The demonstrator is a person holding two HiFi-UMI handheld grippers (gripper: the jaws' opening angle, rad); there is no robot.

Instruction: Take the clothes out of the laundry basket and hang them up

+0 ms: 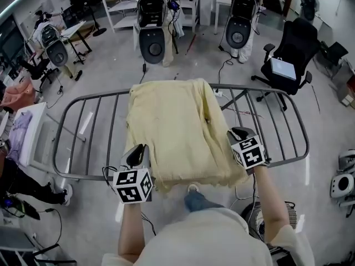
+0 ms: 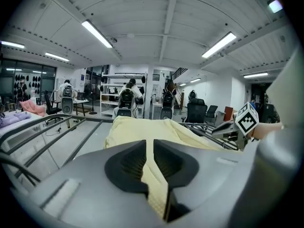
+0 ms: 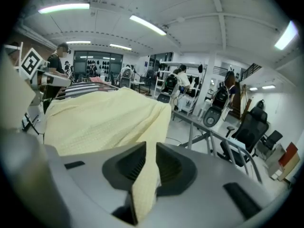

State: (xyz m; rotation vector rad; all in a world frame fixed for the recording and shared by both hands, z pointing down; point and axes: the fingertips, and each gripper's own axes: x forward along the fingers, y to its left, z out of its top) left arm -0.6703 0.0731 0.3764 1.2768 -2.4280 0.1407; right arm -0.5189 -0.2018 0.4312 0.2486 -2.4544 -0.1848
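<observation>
A pale yellow cloth lies spread over the middle of a grey metal drying rack, its near edge hanging over the front bar. My left gripper is at the cloth's near left corner, and in the left gripper view a strip of the yellow cloth runs pinched between the dark pads. My right gripper sits at the near right edge. In the right gripper view a fold of the cloth is clamped between its jaws and hangs down.
Beyond the rack stand two black machines and a black office chair. A lilac garment lies on a white table at the left, with a pink cloth behind it. Cables run over the floor.
</observation>
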